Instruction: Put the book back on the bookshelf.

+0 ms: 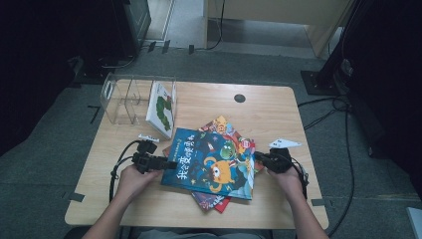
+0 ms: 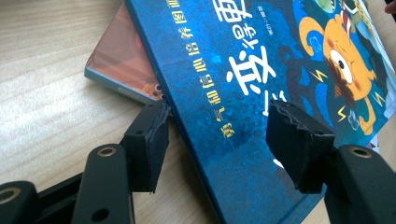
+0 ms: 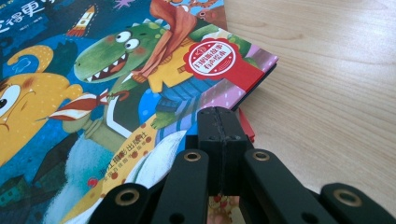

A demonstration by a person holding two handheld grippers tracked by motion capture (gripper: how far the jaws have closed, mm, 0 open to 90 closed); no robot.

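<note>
A lab-like room: wooden table [image 1: 278, 107], grey carpet [image 1: 59, 129], trailing cables [image 1: 323, 117].

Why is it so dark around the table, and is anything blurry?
High view: the floor around the lit table is dark and the picture soft. Left gripper view: the blue book is sharp. Right gripper view: the shut gripper looks slightly soft up close.

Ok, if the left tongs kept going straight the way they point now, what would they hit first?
Most likely the blue book: the open left tongs straddle its spine edge, one jaw over the cover, the other beside the edge, so going on should take that edge between them. Depth is unclear.
</note>
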